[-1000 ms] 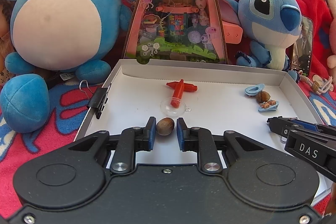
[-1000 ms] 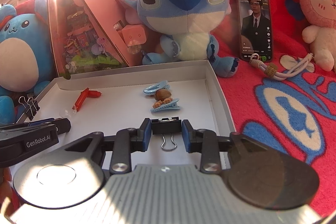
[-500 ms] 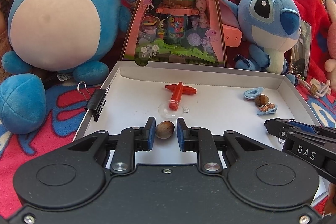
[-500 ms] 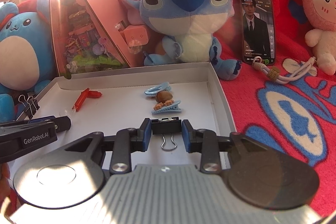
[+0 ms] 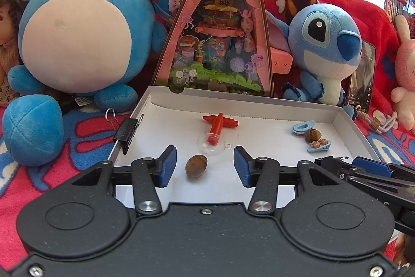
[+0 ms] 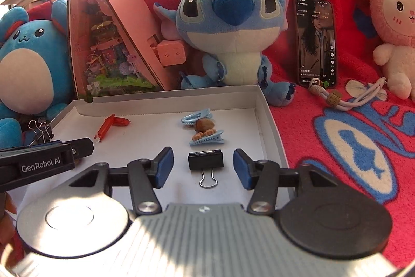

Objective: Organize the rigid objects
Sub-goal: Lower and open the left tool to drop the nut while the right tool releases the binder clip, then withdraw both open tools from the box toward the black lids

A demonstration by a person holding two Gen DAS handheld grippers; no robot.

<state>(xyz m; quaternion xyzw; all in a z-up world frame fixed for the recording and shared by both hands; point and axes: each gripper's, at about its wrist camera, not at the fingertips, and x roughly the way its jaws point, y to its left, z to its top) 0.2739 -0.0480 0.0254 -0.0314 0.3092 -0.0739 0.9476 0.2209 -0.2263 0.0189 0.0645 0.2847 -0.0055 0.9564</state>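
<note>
Brown nut and black binder clip lie released in your white box; both grippers have just been opening. Retreat toward 6 o'clock.

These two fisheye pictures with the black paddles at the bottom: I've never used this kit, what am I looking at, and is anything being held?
Each picture comes from a camera on a hand-held two-finger gripper, looking forward along its blue-padded fingers; a person carries one in each hand.

The left wrist view shows the left gripper. A brown nut lies between its pads, untouched. Its jaws have just been opening.

The right wrist view shows the right gripper. A black binder clip sits between its pads, also free; those jaws have just been opening too. So nothing is held.

Both work over a shallow white box on a red blanket. Inside lie a red plastic piece, a clear little dish, two blue hair clips with another nut between them. A second binder clip grips the box's left wall. Plush toys stand behind.
</note>
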